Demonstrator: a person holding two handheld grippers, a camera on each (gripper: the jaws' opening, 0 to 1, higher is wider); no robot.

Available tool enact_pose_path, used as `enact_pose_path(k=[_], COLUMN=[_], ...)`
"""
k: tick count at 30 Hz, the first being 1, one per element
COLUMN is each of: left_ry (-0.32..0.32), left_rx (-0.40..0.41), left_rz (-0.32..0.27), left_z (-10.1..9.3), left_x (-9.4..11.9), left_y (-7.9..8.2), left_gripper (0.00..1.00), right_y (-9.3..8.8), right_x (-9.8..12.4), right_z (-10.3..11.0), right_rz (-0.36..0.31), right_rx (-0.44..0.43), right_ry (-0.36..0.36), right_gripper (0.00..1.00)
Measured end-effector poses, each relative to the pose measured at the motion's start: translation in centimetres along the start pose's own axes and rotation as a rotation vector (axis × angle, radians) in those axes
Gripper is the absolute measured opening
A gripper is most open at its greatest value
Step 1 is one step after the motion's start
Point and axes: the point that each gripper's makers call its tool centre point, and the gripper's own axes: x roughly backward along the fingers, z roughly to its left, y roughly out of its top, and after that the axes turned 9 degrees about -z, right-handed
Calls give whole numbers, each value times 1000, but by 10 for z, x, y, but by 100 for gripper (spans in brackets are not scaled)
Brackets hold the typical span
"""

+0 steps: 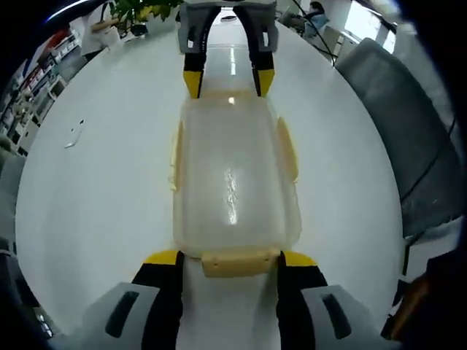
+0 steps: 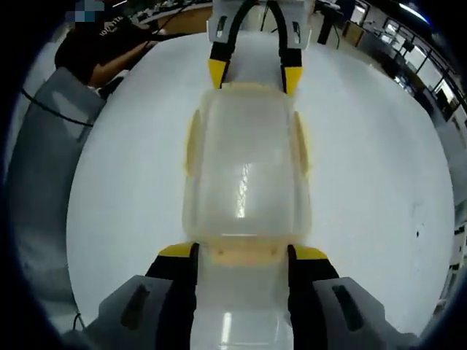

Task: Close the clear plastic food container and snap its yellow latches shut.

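Latching is the step in hand: the clear food container (image 1: 235,182) sits lidded on the white tabletop (image 1: 95,197) between my tools. My left tool (image 1: 228,257) and right tool (image 2: 241,249) stand apart, straddling opposite yellow end latches (image 1: 239,263); next, I judge, press each down.

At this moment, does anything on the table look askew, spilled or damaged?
Nothing stands out. The clear container sits flat on the white table with its lid on, squarely between the left tongs and right tongs, one at each end latch. A small scrap lies off to one side.
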Motion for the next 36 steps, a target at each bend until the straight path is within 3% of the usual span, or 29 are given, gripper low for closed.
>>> enact_pose_path(k=[10,13,15,30,36], left_ry=[8,14,19,22,25], left_rx=[11,25,46,52,56], left_rz=[6,20,38,44,44], left_z=[-4,-3,-2,1,3], left_x=[1,1,3,-2,-4], left_y=[3,1,-2,-5,-6], left_gripper=[45,41,33,34,34], right_y=[-2,-3,-4,-3,-4], right_x=[0,0,1,-3,-3], right_z=[-2,-3,-4,0,4], right_rz=[18,22,29,40,12], right_rx=[-2,-12,-38,-43,-52], right_ry=[-3,-11,-21,-34,-32], right_gripper=[40,38,38,36,35])
